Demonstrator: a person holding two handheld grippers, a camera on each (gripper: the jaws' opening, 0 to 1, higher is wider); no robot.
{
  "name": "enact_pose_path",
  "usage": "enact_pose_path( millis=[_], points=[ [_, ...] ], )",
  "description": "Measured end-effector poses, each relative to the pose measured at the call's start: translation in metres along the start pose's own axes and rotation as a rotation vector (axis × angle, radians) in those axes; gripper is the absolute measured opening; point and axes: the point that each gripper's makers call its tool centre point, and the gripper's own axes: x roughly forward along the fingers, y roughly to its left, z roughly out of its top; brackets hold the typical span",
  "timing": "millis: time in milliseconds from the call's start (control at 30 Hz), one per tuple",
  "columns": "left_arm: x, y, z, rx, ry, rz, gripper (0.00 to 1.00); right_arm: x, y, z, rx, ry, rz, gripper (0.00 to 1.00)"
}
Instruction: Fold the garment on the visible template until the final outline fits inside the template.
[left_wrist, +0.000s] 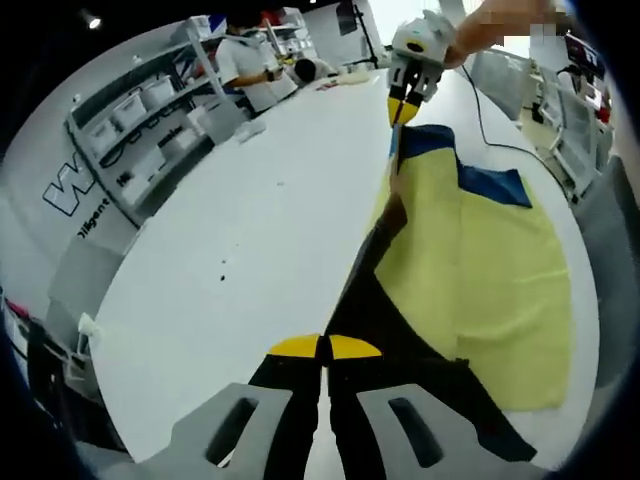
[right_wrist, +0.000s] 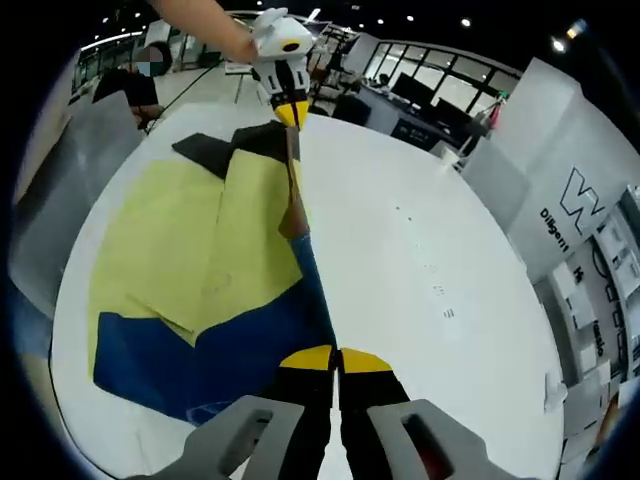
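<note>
**Folding the garment edge across the template**

While both tongs pinch the same long edge of the garment (left_wrist: 400, 300), the fold is midway. The left tongs (left_wrist: 325, 348) are pressed together on one end of the dark blue edge, and the right tongs (right_wrist: 335, 360) are pressed together on the other end; each appears far off in the other's view, held by a hand. The edge runs taut between them, lifted off the white counter (left_wrist: 250, 250).

The garment lies along one long side of the counter, its yellow face (right_wrist: 190, 250) up, with blue parts showing past it at both ends. I cannot make out the template under the cloth.

To do this step well, I judge both tongs should travel together, keeping the edge straight and level, and carry it across the yellow face. Lowering both ends at once should avoid a skewed crease, and keep the cloth from slipping off the counter's side.
</note>
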Motion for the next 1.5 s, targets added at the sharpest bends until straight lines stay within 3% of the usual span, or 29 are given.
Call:
enact_pose_path(
  millis=[300,733,933,1200,1333,1500],
  points=[
    [0.027,0.034,-0.003,-0.063,0.013,0.017,0.03,0.021,-0.033,-0.002,0.011,0.012,-0.020,0.00],
    [0.065,0.061,-0.010,-0.135,0.039,0.026,0.03,0.051,-0.058,-0.022,0.047,0.059,-0.032,0.00],
    [0.080,0.064,-0.012,-0.171,0.052,0.031,0.04,0.063,-0.065,-0.029,0.086,0.080,-0.046,0.00],
    [0.093,0.066,-0.028,-0.216,0.106,0.031,0.04,0.077,-0.065,-0.038,0.147,0.107,-0.042,0.00],
    [0.097,0.065,-0.035,-0.305,0.124,0.020,0.04,0.084,-0.064,-0.044,0.199,0.126,-0.039,0.00],
    [0.101,0.065,-0.037,-0.352,0.133,0.013,0.04,0.093,-0.060,-0.048,0.234,0.148,-0.030,0.00]
  ],
)
